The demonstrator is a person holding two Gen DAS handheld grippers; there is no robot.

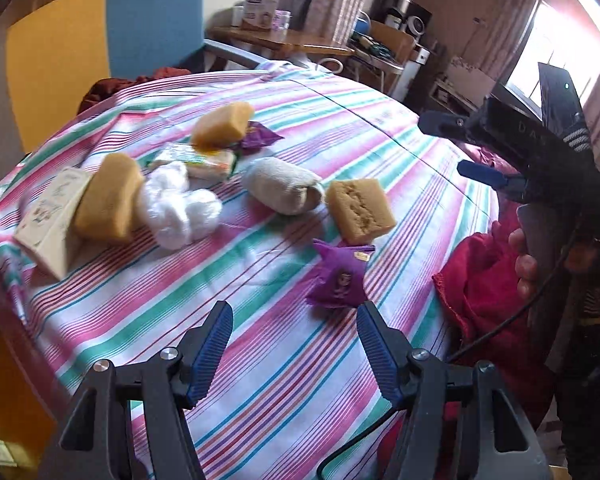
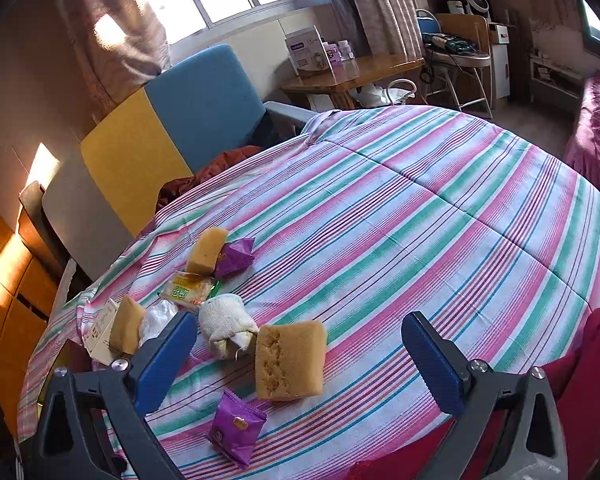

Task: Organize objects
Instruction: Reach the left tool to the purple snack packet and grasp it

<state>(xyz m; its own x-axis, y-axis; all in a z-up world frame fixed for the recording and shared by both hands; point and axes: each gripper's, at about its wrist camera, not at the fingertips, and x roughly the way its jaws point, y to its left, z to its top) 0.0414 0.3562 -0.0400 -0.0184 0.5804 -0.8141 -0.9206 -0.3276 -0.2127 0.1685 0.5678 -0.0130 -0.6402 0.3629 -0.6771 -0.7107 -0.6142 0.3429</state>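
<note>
Left gripper [image 1: 294, 344] apart (empty), purple packet [image 1: 340, 274] just ahead, right gripper [image 2: 300, 364] apart, sponge [image 2: 290, 360] btwn fingers.

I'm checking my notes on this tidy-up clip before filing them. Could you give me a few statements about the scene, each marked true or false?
1. Three yellow sponges lie on the striped cloth. True: near sponge, middle sponge, far sponge.
2. The left gripper holds a purple packet. False: it is open and empty; the near purple packet lies on the cloth.
3. The right gripper is open. True.
4. The white rolled cloth sits on a sponge. False: it lies beside the near sponge.
</note>
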